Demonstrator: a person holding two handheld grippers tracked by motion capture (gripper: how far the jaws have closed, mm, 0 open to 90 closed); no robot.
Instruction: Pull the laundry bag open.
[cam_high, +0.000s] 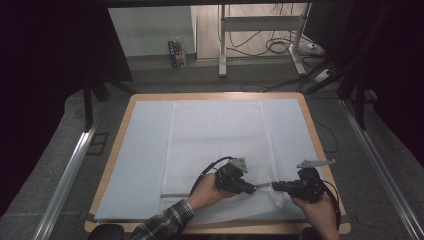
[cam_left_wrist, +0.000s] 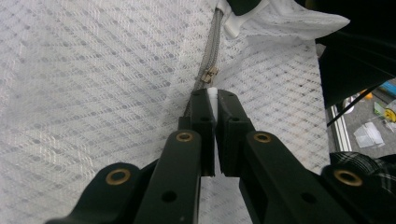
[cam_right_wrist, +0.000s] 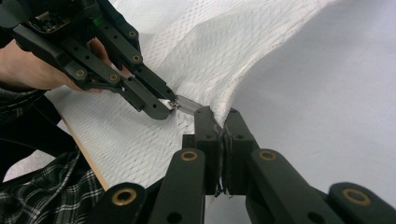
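Note:
A white mesh bag (cam_high: 220, 145) lies flat on the pale blue cloth (cam_high: 135, 155) that covers the table. Its grey zipper (cam_left_wrist: 211, 42) runs along the near right part of the bag. My left gripper (cam_high: 254, 188) is shut on the small white pull tab (cam_left_wrist: 213, 93) just behind the zipper slider (cam_left_wrist: 211, 73). My right gripper (cam_high: 275, 186) faces it from the right and is shut on the bag's fabric edge (cam_right_wrist: 219, 109) at the zipper's end, lifting that corner slightly. In the right gripper view the left gripper (cam_right_wrist: 166, 106) sits a short way ahead of the right gripper (cam_right_wrist: 217, 114).
The wooden table edge (cam_high: 117, 135) frames the cloth. Metal rails (cam_high: 70, 170) run along both sides on the grey floor. A desk frame (cam_high: 222, 45) and cables (cam_high: 275, 45) stand beyond the far edge. A plaid sleeve (cam_high: 165, 222) comes in at the bottom.

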